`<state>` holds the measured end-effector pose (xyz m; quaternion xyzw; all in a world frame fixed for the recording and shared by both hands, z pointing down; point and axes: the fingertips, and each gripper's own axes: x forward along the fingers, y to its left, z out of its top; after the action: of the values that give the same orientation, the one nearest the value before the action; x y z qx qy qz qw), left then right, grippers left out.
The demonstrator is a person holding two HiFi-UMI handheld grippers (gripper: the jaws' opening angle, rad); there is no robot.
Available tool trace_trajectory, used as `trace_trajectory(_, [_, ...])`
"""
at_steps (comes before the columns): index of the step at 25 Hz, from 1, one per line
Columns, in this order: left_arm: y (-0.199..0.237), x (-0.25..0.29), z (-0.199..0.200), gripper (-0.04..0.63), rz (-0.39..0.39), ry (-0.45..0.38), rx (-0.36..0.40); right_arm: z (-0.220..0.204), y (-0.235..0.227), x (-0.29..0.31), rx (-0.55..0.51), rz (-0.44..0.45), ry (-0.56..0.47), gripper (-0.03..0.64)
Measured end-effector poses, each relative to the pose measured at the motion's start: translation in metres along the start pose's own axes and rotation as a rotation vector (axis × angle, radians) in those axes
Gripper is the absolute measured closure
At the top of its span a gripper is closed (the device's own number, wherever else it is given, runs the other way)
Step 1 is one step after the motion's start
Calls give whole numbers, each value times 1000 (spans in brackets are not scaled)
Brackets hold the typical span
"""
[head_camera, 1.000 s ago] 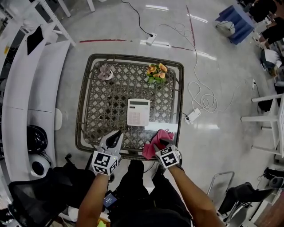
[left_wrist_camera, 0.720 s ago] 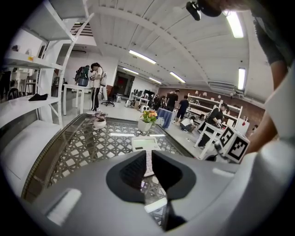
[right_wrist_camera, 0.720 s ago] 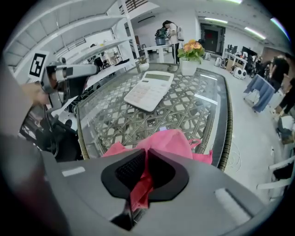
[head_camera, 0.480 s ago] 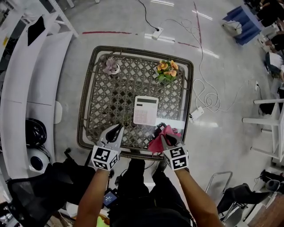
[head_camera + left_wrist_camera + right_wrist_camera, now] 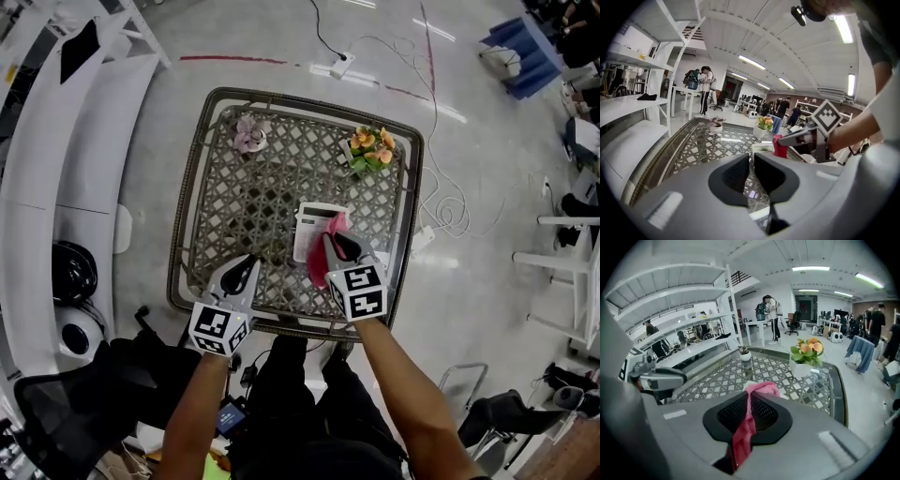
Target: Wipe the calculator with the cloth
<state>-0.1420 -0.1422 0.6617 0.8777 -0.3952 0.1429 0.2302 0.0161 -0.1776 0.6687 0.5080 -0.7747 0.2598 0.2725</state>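
Surface (image 5: 234,202): square woven lattice (glossy top).
Far corners: orange flower pot (image 5: 372,146); pink plant pot (image 5: 248,135).
Right gripper (image 5: 336,244): fingers just closed, clamping the limp pink cloth (image 5: 319,264) over the white calculator (image 5: 308,231).
Left gripper (image 5: 245,269): fingers together, empty.

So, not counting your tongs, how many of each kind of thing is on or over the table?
Flower pots: 2 (white pot of orange flowers, small pot of pale pink flowers)
White rectangular calculator: 1
Pink cloth: 1
Total: 4
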Motion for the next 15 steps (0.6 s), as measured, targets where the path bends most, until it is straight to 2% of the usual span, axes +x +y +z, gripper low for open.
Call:
trace_trajectory(4, [9, -1, -2, 535, 6, -3, -15, 25, 9, 34, -48, 13, -4, 597])
trace_trajectory(7, [16, -1, -3, 535, 8, -2, -24, 26, 15, 57, -96, 16, 47, 597])
trace_trajectory(12, [25, -1, -2, 535, 12, 0, -32, 0, 37, 77, -102, 85, 182, 597])
trace_trajectory(15, [28, 0, -3, 535, 12, 4, -35, -22, 57, 74, -115, 141, 226, 597])
